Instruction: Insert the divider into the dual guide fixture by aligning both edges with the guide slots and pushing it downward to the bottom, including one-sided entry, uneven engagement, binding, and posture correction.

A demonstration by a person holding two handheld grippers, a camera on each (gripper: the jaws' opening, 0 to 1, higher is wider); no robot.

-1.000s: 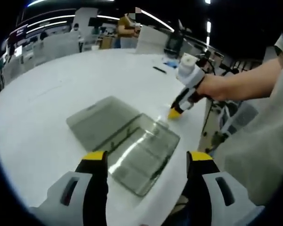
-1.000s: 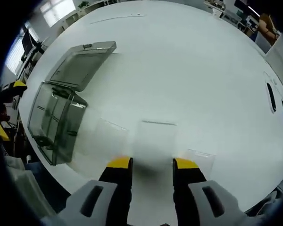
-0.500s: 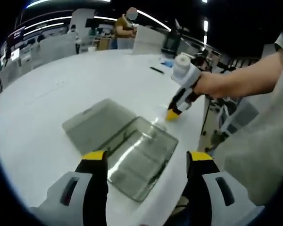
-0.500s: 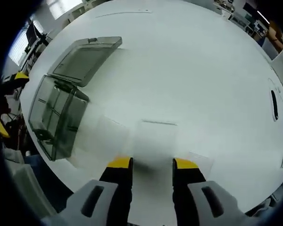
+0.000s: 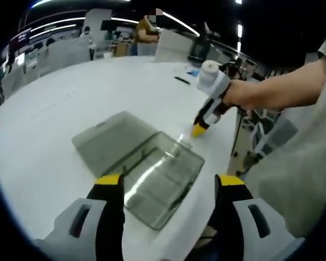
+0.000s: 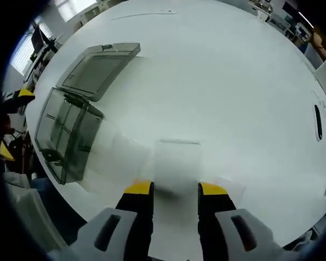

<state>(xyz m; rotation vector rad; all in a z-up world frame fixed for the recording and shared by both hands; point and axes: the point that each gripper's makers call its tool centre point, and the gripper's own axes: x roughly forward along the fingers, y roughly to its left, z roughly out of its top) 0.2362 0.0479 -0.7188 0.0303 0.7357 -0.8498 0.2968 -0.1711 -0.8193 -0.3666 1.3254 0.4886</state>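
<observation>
while our right gripper (image 6: 174, 191) hovers, jaws parted, over clear dividers (image 6: 178, 163), the open fixture box (image 6: 65, 133) lies leftward, beside our wide-jawed left gripper (image 5: 170, 185).

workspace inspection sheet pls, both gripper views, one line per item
surface: white round table, mostly bare.
job's things: smoky clear box with its lid open flat near the table edge; clear dividers lying flat ahead of the right gripper.
clutter: dark pen-like item and a blue item far across the table.
grippers: left gripper open above the box; right gripper's jaws apart, tips at a divider, grip unclear.
cables: nothing seen.
surroundings: person's forearm; desks, ceiling lights, a person standing far off.
</observation>
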